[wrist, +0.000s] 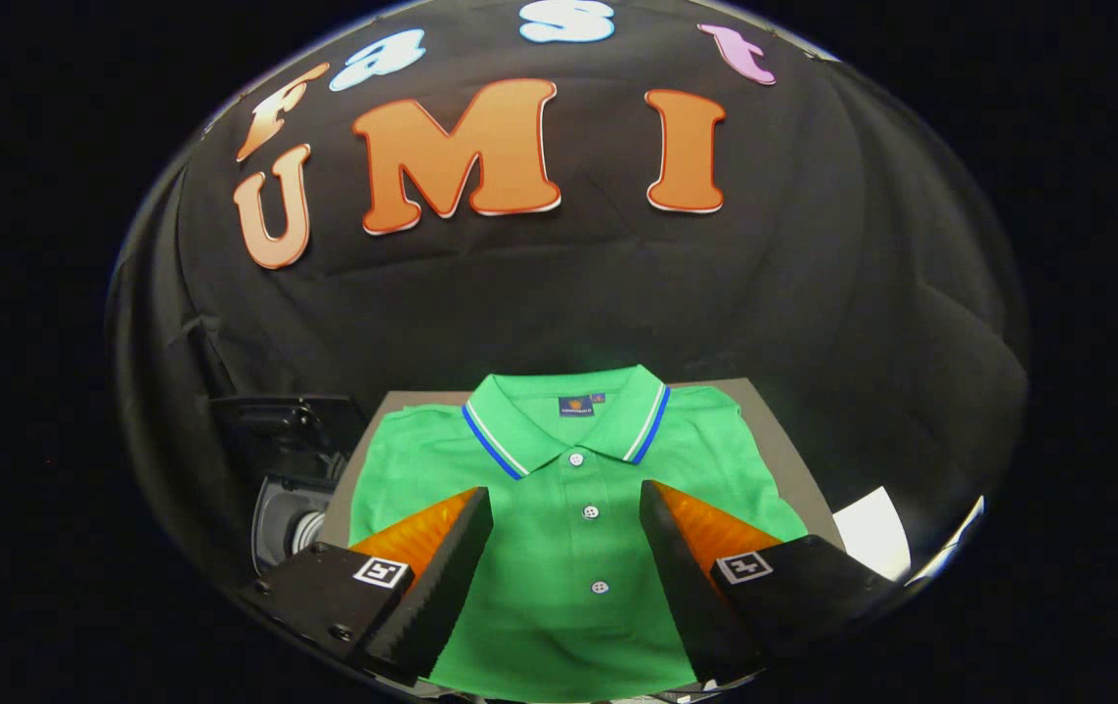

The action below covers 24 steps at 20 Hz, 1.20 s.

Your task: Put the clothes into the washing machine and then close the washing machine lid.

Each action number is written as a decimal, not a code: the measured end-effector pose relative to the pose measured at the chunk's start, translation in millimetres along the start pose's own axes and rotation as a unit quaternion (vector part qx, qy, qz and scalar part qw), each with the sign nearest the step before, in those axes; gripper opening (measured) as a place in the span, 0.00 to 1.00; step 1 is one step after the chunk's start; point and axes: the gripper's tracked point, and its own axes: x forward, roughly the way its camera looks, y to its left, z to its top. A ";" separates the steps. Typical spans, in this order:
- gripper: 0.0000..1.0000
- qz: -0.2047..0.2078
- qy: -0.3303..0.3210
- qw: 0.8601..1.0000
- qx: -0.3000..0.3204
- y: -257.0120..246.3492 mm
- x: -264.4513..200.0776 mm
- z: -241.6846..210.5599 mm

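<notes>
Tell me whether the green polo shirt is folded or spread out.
Folded: the green polo shirt lies flat as a neat rectangle, sleeves tucked away, collar on top. Gripper jaws open above it.

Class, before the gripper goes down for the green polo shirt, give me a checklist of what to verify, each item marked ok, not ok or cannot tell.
1. Gripper open: ok, fingers spread wide with nothing between them.
2. Green polo shirt within reach: ok, folded flat just ahead of and under the fingers.
3. Fingers centred on the shirt: ok, the button placket runs midway between them.
4. Shirt free of obstructions: ok, nothing lies on it.
5. Washing machine lid open: cannot tell, a dark appliance sits beside the shirt's board, unclear.
</notes>
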 end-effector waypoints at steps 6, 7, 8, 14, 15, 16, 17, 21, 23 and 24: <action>0.98 -0.009 0.061 0.998 0.011 -9.5 19.9 -16.9; 0.99 -0.009 0.071 0.997 0.014 -10.3 22.3 -20.0; 0.98 -0.010 0.082 0.996 0.017 -10.0 23.8 -22.7; 0.99 -0.012 0.125 0.992 -0.003 -8.8 25.6 -24.5; 0.99 -0.012 0.132 0.991 -0.005 -8.6 25.9 -25.2; 0.99 -0.013 0.133 0.991 -0.007 -8.1 26.7 -24.4; 0.99 -0.013 0.133 0.991 -0.011 -8.1 25.2 -24.5; 1.00 -0.011 0.136 0.991 -0.012 -5.0 26.0 -25.5; 0.89 -0.001 0.147 0.989 -0.025 -4.7 24.5 -26.5; 0.83 0.002 0.151 0.988 -0.029 -6.1 23.6 -26.3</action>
